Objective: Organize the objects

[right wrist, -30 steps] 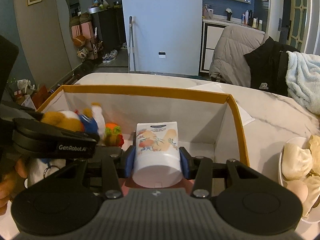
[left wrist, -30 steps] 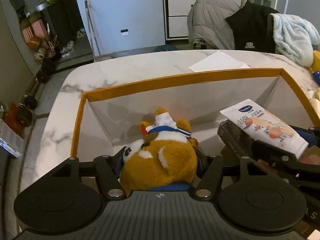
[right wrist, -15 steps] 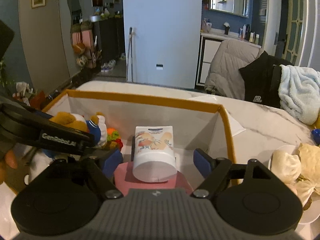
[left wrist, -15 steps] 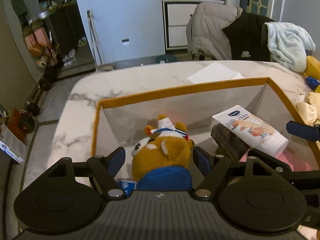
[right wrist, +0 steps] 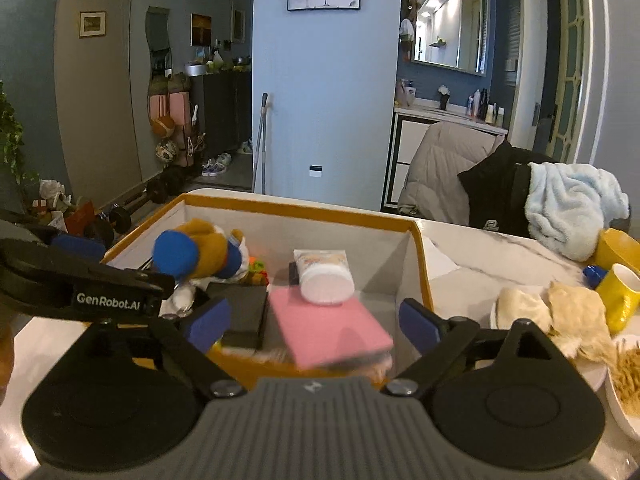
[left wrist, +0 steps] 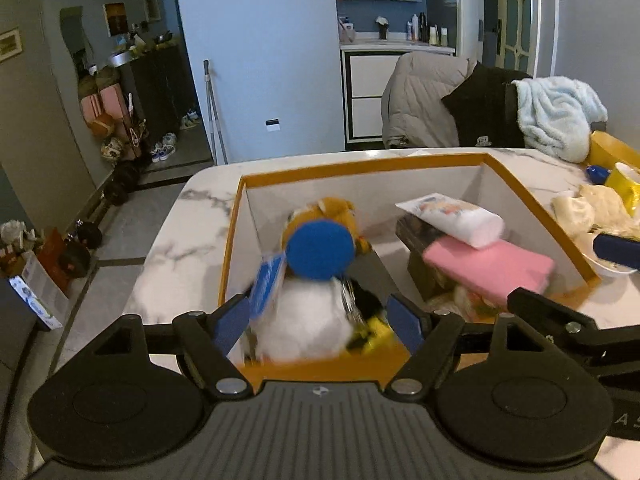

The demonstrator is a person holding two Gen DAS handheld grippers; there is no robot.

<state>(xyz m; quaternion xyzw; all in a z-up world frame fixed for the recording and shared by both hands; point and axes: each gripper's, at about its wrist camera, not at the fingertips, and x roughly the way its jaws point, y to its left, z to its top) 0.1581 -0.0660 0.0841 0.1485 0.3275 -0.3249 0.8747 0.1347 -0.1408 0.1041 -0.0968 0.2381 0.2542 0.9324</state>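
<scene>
An orange-rimmed box (left wrist: 360,160) stands on the marble table. Inside it a brown, white and blue plush toy (left wrist: 316,248) lies at the left. A white tube (left wrist: 452,216) rests on a pink pack (left wrist: 488,268) and a black box (left wrist: 416,232) at the right. My left gripper (left wrist: 318,320) hangs over the near rim with its jaws opening. The plush sits just beyond its pads, untouched. My right gripper (right wrist: 314,324) is also opening, its pads wide of the tube (right wrist: 324,276) and the pink pack (right wrist: 328,324). My left gripper's finger (right wrist: 112,280) crosses the right wrist view by the plush (right wrist: 200,252).
Right of the box a white plate (right wrist: 592,376) holds buns, with a yellow cup (right wrist: 620,292) and a bowl of noodles (right wrist: 628,376) nearby. Chairs draped with coats (right wrist: 440,168) and a blue blanket (right wrist: 572,204) stand behind the table. Bare marble (left wrist: 180,240) lies left of the box.
Both grippers opened and let go, the left of the plush toy, the right of the tube. Both pulled back and up from the box, where the plush and tube now lie.
</scene>
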